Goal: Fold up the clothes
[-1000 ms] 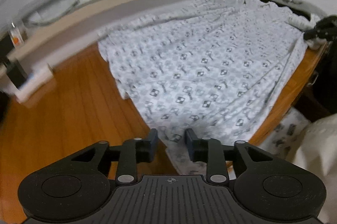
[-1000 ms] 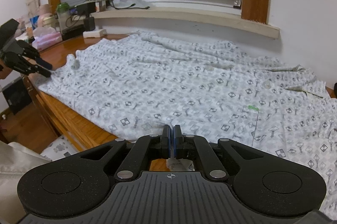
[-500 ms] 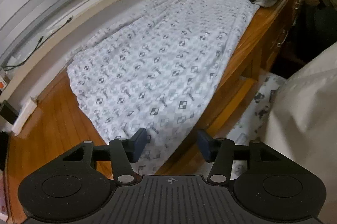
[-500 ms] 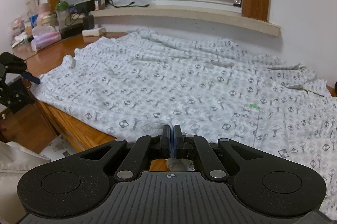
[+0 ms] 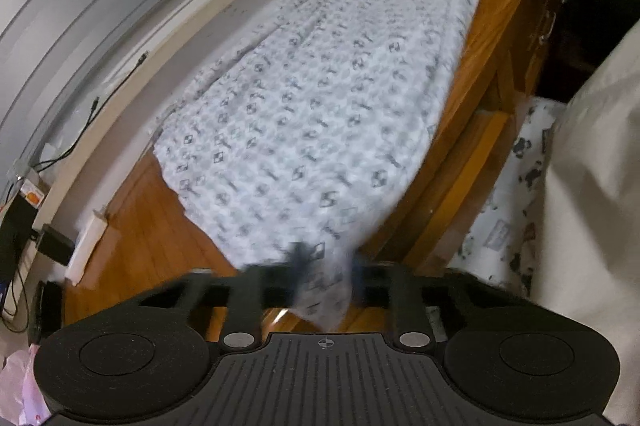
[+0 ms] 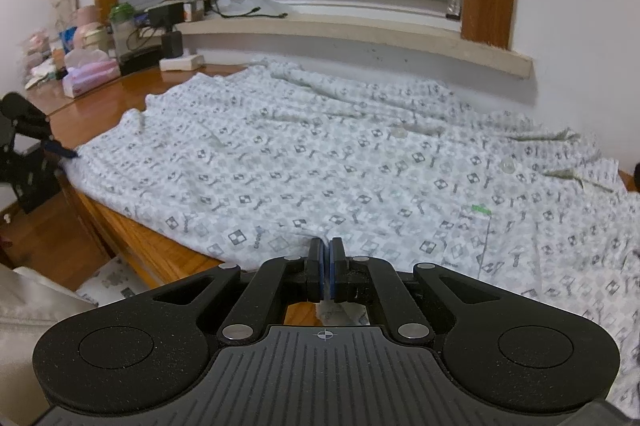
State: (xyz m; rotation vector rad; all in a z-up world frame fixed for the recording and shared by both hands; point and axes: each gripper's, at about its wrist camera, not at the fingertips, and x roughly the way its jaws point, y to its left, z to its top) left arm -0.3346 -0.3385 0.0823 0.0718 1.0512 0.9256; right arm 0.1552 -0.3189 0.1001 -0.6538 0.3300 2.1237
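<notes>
White-and-grey patterned shirt (image 6: 320, 161) spread flat on wooden desk (image 6: 160, 250), long axis along window wall, collar end at right | print lettering too small to read | left gripper (image 5: 324, 278) blurred, fabric corner between fingers, grip cannot be told | right gripper (image 6: 329, 262) clenched on near hem.

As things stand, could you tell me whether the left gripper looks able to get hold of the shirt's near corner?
Probably yes: the left gripper already has the shirt corner lying between its fingers at the desk edge, with nothing in the way, though motion blur hides whether it has closed.
</notes>
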